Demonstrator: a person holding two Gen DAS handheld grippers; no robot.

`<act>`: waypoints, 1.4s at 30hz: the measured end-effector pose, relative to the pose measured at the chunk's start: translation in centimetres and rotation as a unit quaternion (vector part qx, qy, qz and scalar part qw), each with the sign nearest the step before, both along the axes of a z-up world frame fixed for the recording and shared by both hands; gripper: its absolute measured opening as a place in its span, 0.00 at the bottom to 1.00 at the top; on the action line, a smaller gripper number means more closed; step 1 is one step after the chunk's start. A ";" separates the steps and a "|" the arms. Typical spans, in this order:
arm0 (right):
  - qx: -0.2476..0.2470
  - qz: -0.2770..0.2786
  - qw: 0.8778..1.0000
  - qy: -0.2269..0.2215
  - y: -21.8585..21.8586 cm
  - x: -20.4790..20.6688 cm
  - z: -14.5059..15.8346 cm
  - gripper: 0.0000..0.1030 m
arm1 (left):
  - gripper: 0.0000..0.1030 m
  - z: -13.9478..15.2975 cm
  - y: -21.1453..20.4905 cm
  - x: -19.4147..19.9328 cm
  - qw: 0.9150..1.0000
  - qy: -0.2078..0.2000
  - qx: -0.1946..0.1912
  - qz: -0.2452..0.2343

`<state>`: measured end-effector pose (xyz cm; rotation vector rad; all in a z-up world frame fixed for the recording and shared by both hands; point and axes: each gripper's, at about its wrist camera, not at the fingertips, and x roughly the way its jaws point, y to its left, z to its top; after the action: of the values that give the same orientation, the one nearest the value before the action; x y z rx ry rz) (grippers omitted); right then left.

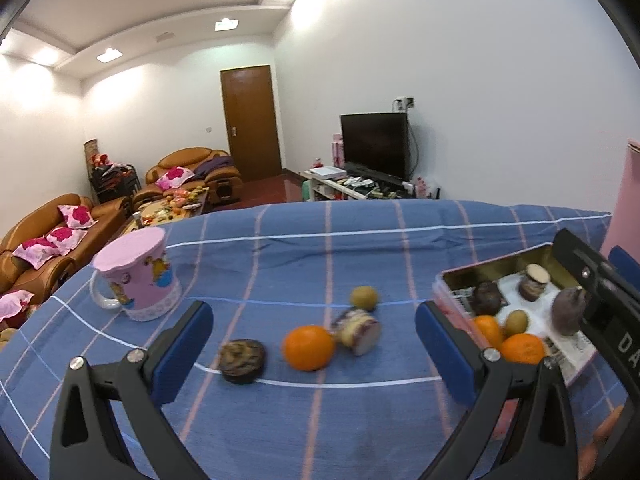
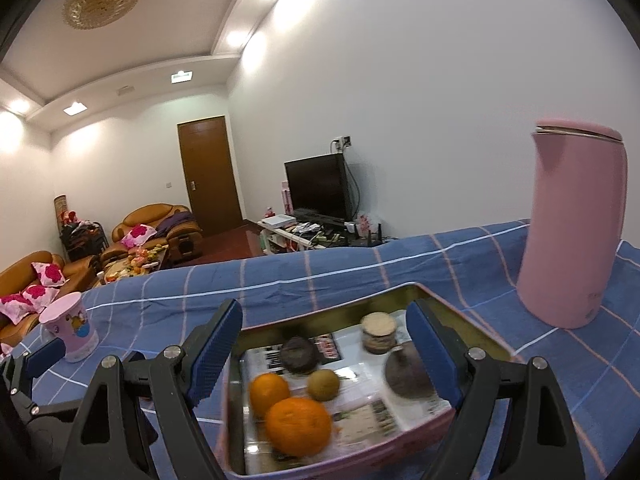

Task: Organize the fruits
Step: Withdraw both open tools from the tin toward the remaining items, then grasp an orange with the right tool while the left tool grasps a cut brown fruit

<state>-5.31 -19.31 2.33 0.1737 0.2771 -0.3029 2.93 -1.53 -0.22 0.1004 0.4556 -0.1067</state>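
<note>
Both grippers gape empty: the left gripper (image 1: 314, 328) over a loose orange (image 1: 308, 347) on the cloth (image 1: 360, 236), the right gripper (image 2: 324, 346) above the tin (image 2: 472, 312) holding two oranges (image 2: 298, 425).

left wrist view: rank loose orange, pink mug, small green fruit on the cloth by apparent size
1. pink mug
2. loose orange
3. small green fruit
The green fruit sits farther from the camera than the orange, but the gap looks real.
</note>
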 end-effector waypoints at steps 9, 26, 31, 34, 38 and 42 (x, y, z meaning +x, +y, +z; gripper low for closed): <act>-0.003 0.043 0.999 0.021 3.4 1.7 -0.3 0.83 | 1.00 -0.5 5.7 2.7 0.999 0.017 0.004 0.047; 0.032 0.217 0.961 0.167 10.9 8.3 -3.4 0.54 | 1.00 -2.4 13.3 7.2 0.983 0.079 0.043 0.161; 0.079 0.234 0.947 0.205 11.5 10.2 -4.9 0.54 | 1.00 -2.3 13.3 7.3 0.981 0.082 0.051 0.169; 0.102 0.236 0.940 0.223 12.0 11.4 -5.5 0.54 | 1.00 -2.1 13.5 7.2 0.980 0.081 0.058 0.174; 0.131 0.234 0.931 0.247 12.4 12.9 -6.5 0.53 | 1.00 -1.9 14.1 7.2 0.979 0.081 0.049 0.181; 0.133 0.231 0.932 0.245 12.8 13.5 -6.4 0.50 | 1.00 -2.0 14.3 7.2 0.978 0.086 0.043 0.185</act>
<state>8.23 -6.51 -4.04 0.2936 0.8416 0.1708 10.16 12.81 -2.19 0.0893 0.6446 0.2717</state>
